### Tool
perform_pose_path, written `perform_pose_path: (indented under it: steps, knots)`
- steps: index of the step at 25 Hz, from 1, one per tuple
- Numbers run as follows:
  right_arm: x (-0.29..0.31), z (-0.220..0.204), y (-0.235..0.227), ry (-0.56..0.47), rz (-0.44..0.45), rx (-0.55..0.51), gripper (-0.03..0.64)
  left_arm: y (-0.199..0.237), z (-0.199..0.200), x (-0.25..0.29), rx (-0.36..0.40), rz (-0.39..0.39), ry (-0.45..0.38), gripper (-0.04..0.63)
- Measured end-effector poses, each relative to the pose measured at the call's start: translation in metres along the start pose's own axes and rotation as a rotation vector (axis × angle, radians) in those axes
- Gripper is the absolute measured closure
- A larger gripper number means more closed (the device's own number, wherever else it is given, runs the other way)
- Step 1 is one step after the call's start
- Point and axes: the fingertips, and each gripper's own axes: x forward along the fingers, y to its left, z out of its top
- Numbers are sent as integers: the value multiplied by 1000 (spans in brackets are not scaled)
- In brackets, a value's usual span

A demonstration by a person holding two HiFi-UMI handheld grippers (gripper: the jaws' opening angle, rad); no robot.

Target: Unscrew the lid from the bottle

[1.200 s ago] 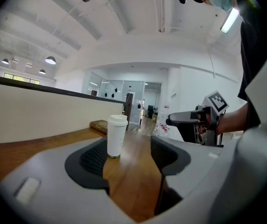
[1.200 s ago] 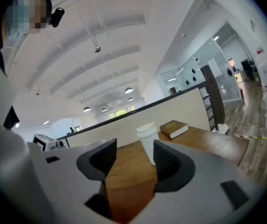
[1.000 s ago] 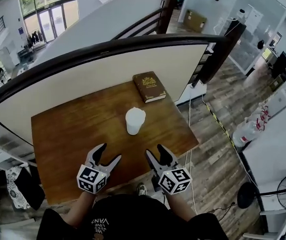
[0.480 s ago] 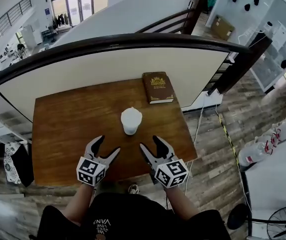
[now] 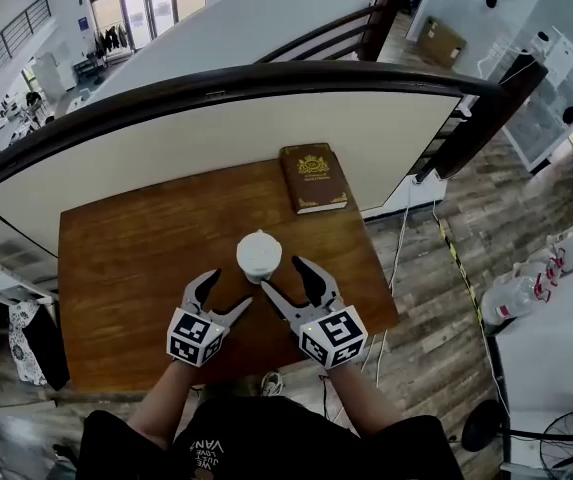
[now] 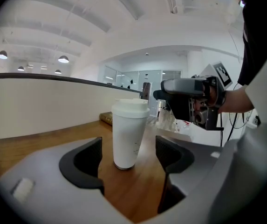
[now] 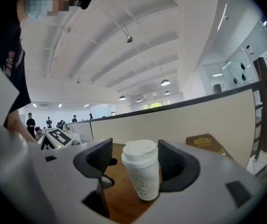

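Note:
A white bottle (image 5: 259, 256) with a white screw lid (image 6: 131, 107) stands upright near the middle of the wooden table (image 5: 126, 258). My left gripper (image 5: 221, 296) is just short of it on the near left, jaws opening, with nothing between them. The bottle (image 6: 127, 139) stands a little ahead of its pads. My right gripper (image 5: 286, 280) is close on the bottle's near right, jaws also opening. In the right gripper view the bottle (image 7: 145, 176) shows in the gap between the jaws, apart from both pads.
A brown hardcover book (image 5: 313, 176) lies at the table's far right corner. A low white wall with a dark rail (image 5: 216, 88) runs behind the table. The table's right edge (image 5: 381, 278) drops to the wood-plank floor.
Both grippers have moved forward to the bottle, the right one nearer to it. Both pairs of jaws stand wider than before. The bottle has not moved.

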Motion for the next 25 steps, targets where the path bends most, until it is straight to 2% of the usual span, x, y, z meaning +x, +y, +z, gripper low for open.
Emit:
perform_pose_path:
  steps: [4,16,25]
  knots:
    - [18,-3,-5,23,21,-50,330,5,-4,22,18,-50,8,234]
    - [48,-11,-8,37,123,-93,299,3,-4,65,72,-204,-44,225]
    - [61,-12,-2,33,176,-189,298,-3,-3,82,118,-267,-65,225]
